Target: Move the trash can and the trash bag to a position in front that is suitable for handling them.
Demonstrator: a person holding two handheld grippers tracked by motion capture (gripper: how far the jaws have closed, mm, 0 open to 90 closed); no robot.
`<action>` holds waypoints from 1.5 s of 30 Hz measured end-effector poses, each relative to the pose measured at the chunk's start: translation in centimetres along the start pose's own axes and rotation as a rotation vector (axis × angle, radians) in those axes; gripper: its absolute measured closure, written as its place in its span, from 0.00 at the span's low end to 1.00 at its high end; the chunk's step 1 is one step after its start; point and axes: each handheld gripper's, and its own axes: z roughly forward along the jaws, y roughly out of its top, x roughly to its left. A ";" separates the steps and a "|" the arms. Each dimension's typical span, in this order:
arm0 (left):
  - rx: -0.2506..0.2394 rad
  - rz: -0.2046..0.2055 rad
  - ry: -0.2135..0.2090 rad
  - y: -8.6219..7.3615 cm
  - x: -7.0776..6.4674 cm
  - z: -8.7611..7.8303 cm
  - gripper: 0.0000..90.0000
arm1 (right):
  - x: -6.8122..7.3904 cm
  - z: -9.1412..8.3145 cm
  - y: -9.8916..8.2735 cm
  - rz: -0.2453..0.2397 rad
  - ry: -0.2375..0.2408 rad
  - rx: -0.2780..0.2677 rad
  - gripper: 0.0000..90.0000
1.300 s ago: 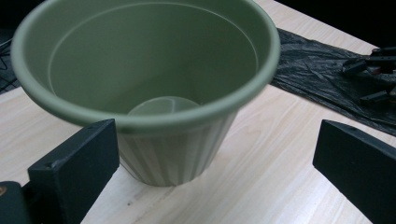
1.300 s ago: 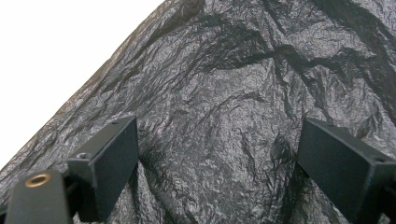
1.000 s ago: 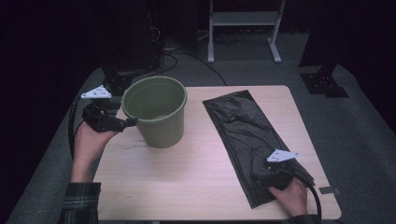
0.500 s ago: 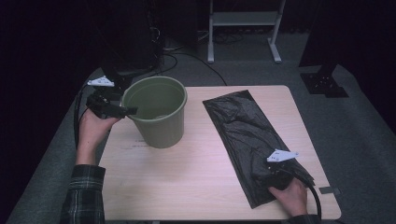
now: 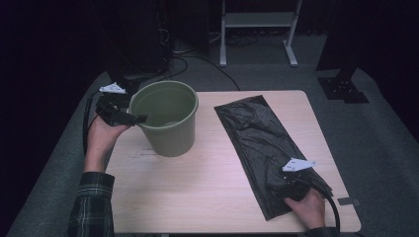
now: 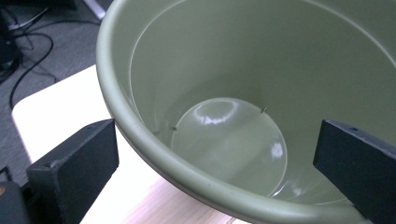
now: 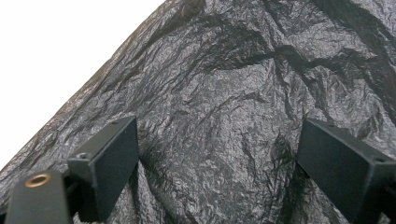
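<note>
An empty olive-green bucket (image 5: pixel 168 121) stands upright on the left half of the pale wooden table (image 5: pixel 197 197). My left gripper (image 5: pixel 140 119) is at its left rim and open. In the left gripper view the bucket's rim (image 6: pixel 154 154) runs between the jaws, one jaw outside the wall and one over the inside, and neither touches it. A crumpled black plastic bag (image 5: pixel 257 138) lies flat along the right half of the table. My right gripper (image 5: pixel 290 183) rests over the bag's near end, open, with the bag (image 7: pixel 224 93) spread under and between its jaws (image 7: pixel 217 140).
Beyond the table's far edge, cables (image 5: pixel 178 59) lie on the grey floor beside a white shelf frame (image 5: pixel 257 29). A black stand base (image 5: pixel 343 86) sits at the back right. A small dark tape strip (image 5: pixel 346 201) is on the table's near right corner.
My left gripper has moved away from the person along the bucket's left side and up to its rim. The right gripper and the bag have stayed still.
</note>
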 end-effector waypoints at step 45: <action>0.021 0.063 -0.027 -1.2 -9.7 -0.9 0.00 | 0.0 0.0 0.0 -0.004 0.004 0.000 0.13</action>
